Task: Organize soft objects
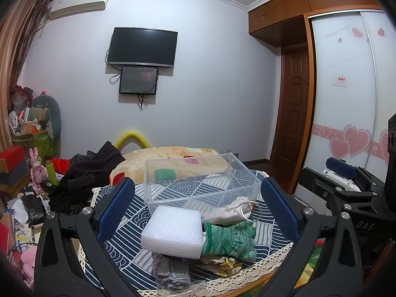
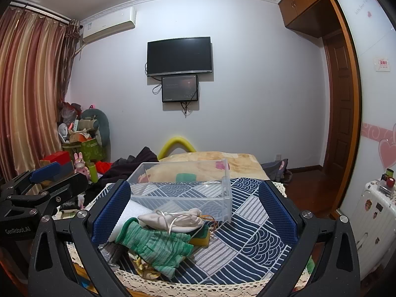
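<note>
The foam block (image 1: 173,232) is lying at 6 o'clock of the empty bin (image 1: 200,180), the glove (image 1: 229,238) at its 3 o'clock. Both should be gripped low and lifted clear. The left gripper (image 1: 195,212) and right gripper (image 2: 195,212) are being held level, wide open, empty.

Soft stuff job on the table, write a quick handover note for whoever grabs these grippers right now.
Left gripper: open, holding nothing.
Right gripper: open, holding nothing.
Clear plastic bin stands on the patterned cloth, with nothing in it.
In front of the bin lie the white foam block, green glove, cream drawstring pouch, a yellow sponge under them, and a grey knit piece.
Done: nothing yet.
Left: presumably move each soft item into the bin.
</note>
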A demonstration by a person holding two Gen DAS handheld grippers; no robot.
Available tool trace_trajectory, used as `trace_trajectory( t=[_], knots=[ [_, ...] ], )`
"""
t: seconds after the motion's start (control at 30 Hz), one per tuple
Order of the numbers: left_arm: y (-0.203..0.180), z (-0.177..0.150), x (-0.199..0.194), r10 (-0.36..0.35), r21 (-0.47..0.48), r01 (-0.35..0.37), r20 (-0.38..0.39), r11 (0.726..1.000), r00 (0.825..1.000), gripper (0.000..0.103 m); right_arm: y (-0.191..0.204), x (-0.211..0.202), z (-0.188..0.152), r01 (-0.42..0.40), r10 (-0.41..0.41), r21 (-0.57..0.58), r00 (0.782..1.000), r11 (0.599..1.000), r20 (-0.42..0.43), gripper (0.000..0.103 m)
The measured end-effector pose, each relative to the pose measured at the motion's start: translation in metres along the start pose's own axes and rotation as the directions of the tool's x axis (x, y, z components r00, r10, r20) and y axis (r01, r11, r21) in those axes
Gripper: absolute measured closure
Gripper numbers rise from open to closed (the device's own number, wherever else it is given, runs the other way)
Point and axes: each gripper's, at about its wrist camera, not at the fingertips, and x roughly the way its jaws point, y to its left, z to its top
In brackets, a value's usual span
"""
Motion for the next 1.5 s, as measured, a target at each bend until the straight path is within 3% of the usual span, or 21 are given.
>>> trace_trajectory(
  t=[1.1, 1.3, 1.5],
  knots=[
    [0.001, -0.002, 0.003, -0.007, -0.006, 0.007, -0.013, 1.000, 1.000, 0.000, 0.005, 0.000, 0.002, -0.010, 0.010, 0.010, 1.000, 1.000, -0.001, 0.000],
    [0.007, -0.014, 0.022, -0.005, -0.010, 0.005, -0.075, 1.000, 0.997, 0.000, -0.007, 0.010, -0.004, 0.005, -0.004, 0.035, 1.000, 0.999, -0.027, 0.000],
    [0.014, -0.037, 0.059, -0.011, -0.027, 0.005, -0.208, 1.000, 0.978, 0.000, -0.021, 0.031, -0.020, -0.003, 0.010, 0.069, 0.994, 0.998, -0.106, 0.000]
  ],
)
